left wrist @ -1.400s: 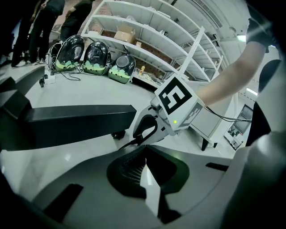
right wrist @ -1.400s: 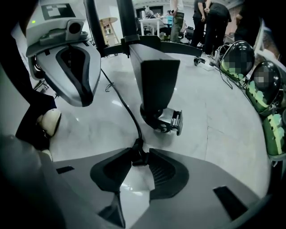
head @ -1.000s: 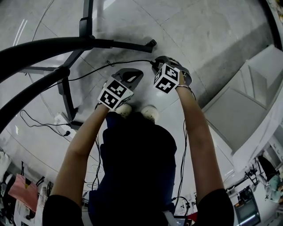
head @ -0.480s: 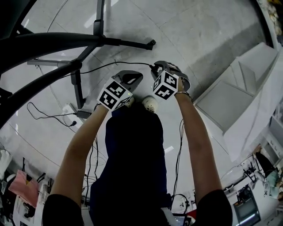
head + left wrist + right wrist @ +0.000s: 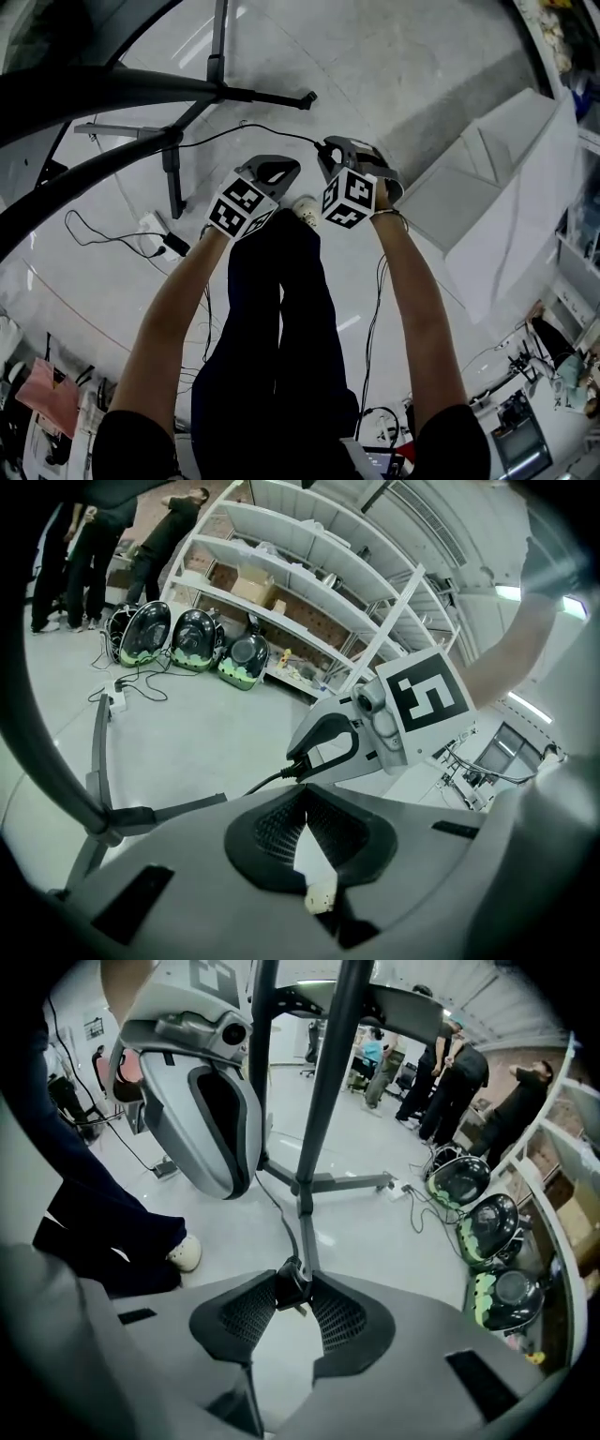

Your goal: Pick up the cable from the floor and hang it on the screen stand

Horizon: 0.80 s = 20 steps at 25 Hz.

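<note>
I am pinching the cable (image 5: 282, 1222) by its plug end in my right gripper (image 5: 292, 1283), jaws narrowed onto it, and the rest is trailing away toward the stand (image 5: 317, 1101) base. My left gripper (image 5: 303, 796) is hanging just beside it, jaws pressed together on nothing.

Dark trousers (image 5: 281, 319), black short sleeves (image 5: 131, 442), pale shoe (image 5: 305, 208); grey left claw (image 5: 305, 796) and right claw (image 5: 293, 1284) carry black-and-white marker cubes (image 5: 242, 208).

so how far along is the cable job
Done: the right gripper is clamped on the plug end of the cable, well off the floor. In hand: that end is held up, and the rest trails down. Left: hanging it on the screen stand. The left gripper is shut and empty.
</note>
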Each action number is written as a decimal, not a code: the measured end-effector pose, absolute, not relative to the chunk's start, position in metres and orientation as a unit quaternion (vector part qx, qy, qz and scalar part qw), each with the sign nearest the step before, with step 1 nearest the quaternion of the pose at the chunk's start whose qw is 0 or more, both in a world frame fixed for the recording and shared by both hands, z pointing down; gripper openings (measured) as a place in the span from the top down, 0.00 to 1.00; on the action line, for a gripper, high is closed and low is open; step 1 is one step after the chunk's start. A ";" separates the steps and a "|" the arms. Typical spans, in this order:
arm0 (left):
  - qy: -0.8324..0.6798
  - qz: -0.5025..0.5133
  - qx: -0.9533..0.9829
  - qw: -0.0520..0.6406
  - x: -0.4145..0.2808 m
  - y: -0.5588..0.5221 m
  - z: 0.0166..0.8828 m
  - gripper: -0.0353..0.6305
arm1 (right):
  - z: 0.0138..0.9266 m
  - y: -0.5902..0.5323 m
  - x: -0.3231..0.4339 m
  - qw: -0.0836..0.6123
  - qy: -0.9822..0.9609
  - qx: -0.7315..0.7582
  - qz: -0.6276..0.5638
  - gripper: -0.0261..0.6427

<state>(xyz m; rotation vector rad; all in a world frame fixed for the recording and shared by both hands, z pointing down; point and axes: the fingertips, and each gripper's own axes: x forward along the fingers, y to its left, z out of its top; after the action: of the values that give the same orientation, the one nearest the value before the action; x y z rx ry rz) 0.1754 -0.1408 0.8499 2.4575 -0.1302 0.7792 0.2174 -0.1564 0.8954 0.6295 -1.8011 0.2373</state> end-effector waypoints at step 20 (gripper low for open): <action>-0.113 0.254 0.917 0.286 0.185 -0.141 0.650 0.94 | 0.666 -0.161 0.218 0.549 -0.768 0.329 -0.002 0.76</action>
<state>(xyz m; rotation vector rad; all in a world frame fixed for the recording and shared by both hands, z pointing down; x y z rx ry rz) 0.1845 -0.1406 0.6497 2.4526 -0.3020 0.6779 0.2179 -0.1609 0.6661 0.7789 -1.8189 -0.0048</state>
